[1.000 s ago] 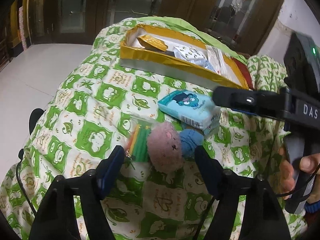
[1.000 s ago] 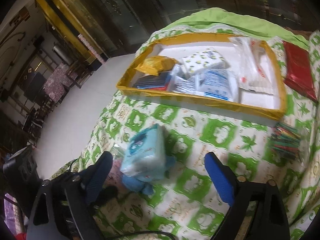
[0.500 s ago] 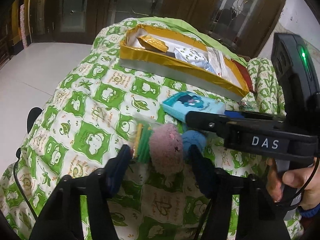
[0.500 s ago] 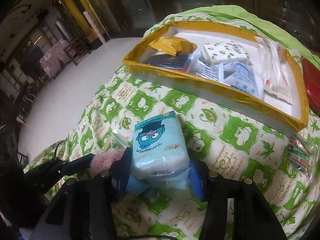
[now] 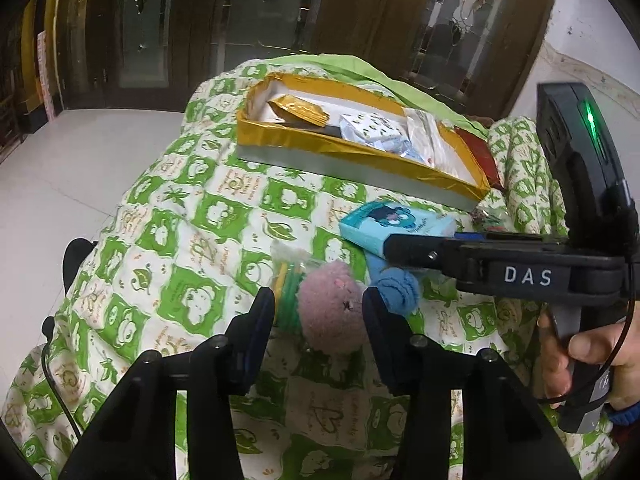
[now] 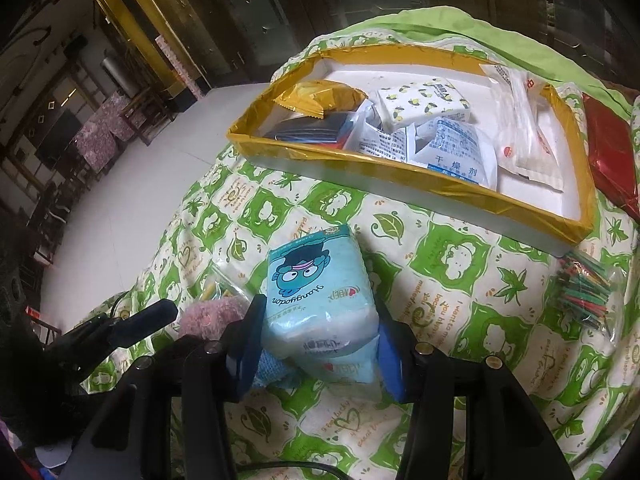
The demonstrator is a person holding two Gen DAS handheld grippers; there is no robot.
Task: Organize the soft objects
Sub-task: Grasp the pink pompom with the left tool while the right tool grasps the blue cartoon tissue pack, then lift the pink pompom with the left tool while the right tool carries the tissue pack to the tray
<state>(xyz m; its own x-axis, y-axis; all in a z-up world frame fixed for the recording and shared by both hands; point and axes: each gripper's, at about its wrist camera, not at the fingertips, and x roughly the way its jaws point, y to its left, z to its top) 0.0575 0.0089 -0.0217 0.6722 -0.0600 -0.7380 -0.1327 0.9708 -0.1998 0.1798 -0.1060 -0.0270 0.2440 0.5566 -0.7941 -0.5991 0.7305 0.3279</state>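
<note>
A pale, glossy floor (image 5: 60,168) spreads to the left of the scene, reflecting soft light. Behind it stand tall dark wooden doors (image 5: 400,12) with leaded glass panels (image 5: 472,20) carrying ornate metal patterns. A white wall (image 5: 580,56) shows at the far right in the left wrist view. In the right wrist view, a gold-framed door or cabinet (image 6: 132,28) rises at the upper left, and beyond it lies a dimmer area with dark wooden chairs (image 6: 148,116) and a table under a mottled pinkish cloth (image 6: 100,136). The light is subdued and indoor, brightest on the floor.
</note>
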